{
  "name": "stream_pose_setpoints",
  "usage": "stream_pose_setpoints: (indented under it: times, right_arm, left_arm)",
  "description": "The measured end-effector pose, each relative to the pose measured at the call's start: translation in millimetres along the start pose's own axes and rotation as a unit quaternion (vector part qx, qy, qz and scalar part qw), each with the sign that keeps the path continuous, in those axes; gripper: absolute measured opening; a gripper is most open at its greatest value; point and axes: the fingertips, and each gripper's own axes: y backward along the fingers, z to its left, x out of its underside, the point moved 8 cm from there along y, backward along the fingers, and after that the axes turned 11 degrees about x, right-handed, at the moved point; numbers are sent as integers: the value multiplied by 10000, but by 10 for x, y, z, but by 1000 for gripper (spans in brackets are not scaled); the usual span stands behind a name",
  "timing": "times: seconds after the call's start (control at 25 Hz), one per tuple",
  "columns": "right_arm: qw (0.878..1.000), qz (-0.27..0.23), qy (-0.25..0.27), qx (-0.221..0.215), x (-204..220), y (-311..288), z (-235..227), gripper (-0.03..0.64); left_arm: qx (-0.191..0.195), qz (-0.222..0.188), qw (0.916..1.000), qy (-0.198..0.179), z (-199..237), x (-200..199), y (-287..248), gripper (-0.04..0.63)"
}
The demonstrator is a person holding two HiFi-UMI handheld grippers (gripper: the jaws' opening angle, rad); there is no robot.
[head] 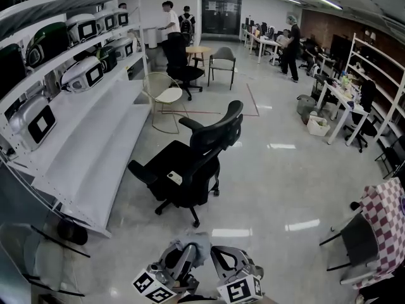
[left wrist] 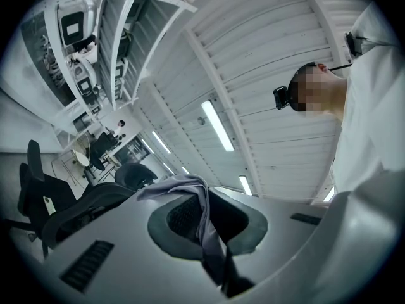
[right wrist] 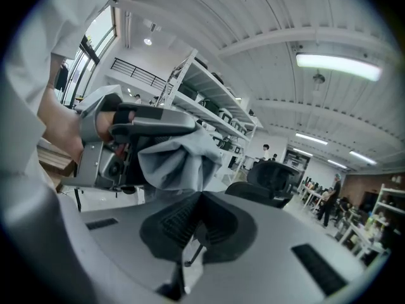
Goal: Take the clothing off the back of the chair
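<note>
In the head view, the black chair point(head: 190, 163) was seen on the floor well ahead with its back bare, while the clothing point(head: 197, 244), a pale grey bundle, was held low in the frame between the left gripper point(head: 187, 251) and the right gripper point(head: 218, 253). In the left gripper view, the fingers point(left wrist: 180, 217) were seen pressed together on a fold of the clothing point(left wrist: 190, 189), which was drawn down through the seam between them and bunched over their tips; the chair point(left wrist: 69, 211) lay off to the left. In the right gripper view, the fingers point(right wrist: 174, 223) were seen closed to a narrow slit with nothing between them, and the clothing point(right wrist: 177, 160) hung just ahead from the left gripper point(right wrist: 183, 128); whether it touched the right tips could not be told. The removal was judged done. For the carry, the pinch should be kept firm and the bundle lifted clear of the floor; a second hold by the right gripper would be judged wise, since only one fold was clamped.
</note>
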Motion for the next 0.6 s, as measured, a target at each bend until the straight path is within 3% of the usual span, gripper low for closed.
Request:
stream_pose_setpoints:
  times: [0.6]
  right_arm:
    - [9999, -51, 9, -102, 18, 25, 15, 17]
  left_arm:
    - [-75, -52, 10000, -30, -40, 18, 15, 27]
